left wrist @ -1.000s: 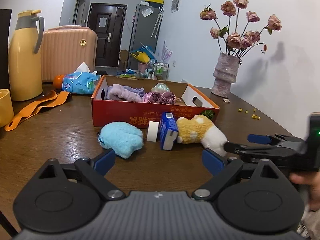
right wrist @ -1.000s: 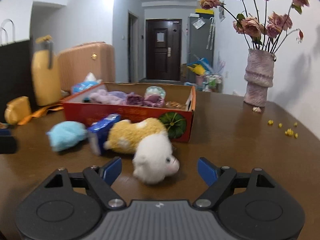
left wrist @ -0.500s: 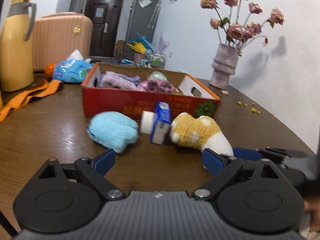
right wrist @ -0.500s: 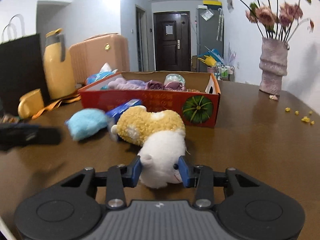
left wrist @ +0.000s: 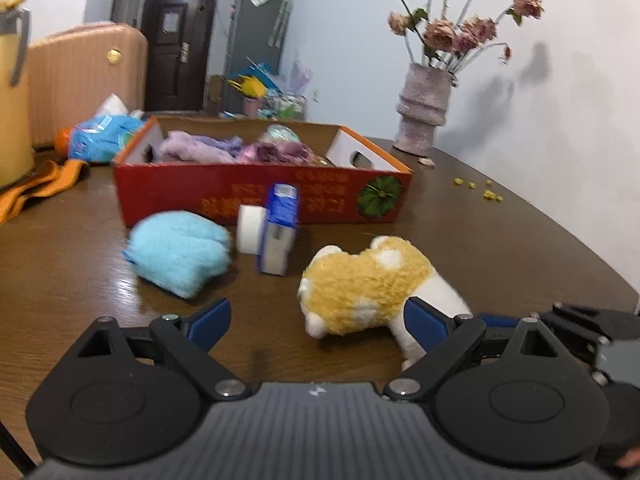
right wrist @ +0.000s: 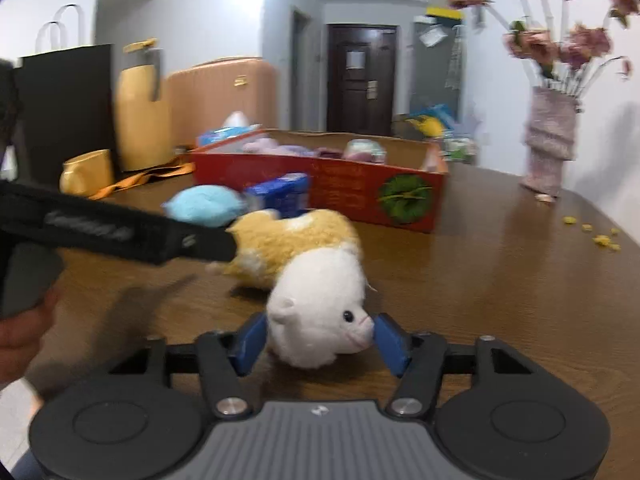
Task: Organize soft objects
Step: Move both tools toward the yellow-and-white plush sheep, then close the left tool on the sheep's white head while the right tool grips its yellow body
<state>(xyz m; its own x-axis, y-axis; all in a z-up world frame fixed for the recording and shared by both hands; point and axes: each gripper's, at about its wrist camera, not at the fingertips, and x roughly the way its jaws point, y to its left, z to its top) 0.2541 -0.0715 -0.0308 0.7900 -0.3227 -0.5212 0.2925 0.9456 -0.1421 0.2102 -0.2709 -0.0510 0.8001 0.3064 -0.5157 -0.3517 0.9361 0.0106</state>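
Two blue jaws flanking plush toy's [right wrist: 316,312] white head on table [right wrist: 500,280].

**Plush toy lies between wide-open left jaws**

The left gripper [left wrist: 316,320] stands open over the table [left wrist: 500,248]. At one o'clock of it lies the yellow-and-white plush toy [left wrist: 368,288]; at eleven, the blue fluffy cloth [left wrist: 180,256]. The red box [left wrist: 256,196] sits at twelve.

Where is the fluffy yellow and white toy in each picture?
Left wrist view: the plush toy lies low and right of middle, by the right finger.
Right wrist view: the plush toy is in the middle, its white head between the fingers.
Shared landmark: the red box behind it.
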